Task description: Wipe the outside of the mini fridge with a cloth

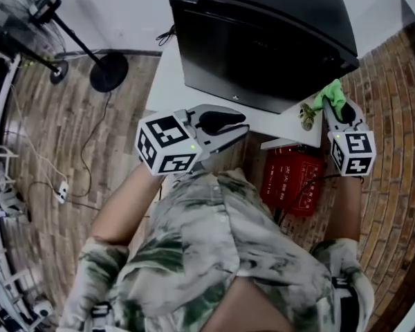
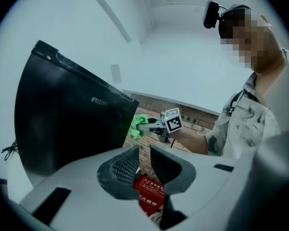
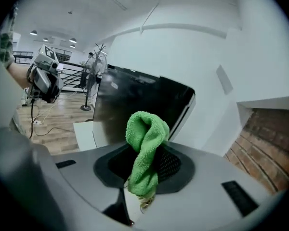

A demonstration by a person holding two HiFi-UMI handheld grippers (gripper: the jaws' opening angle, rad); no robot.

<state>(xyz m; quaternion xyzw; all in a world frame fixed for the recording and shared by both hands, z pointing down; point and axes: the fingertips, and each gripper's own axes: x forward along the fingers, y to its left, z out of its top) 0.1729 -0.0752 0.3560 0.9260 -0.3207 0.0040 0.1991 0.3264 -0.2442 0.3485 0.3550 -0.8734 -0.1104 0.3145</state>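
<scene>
Just ahead-left of my right claw (image 1: 337,109), clamped on the green cloth (image 3: 145,129), stands the mini fridge (image 1: 263,47); my left claw (image 1: 228,126) is slightly apart, empty.

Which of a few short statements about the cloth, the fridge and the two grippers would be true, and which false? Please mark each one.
1. The right gripper is shut on a green cloth. True.
2. The left gripper holds a second cloth. False: its jaws stand a little apart with nothing between them.
3. The fridge stands on a white table. True.
4. The fridge is white. False: it is black.
5. The red box lies on top of the fridge. False: it sits lower down, below the table's edge.
</scene>
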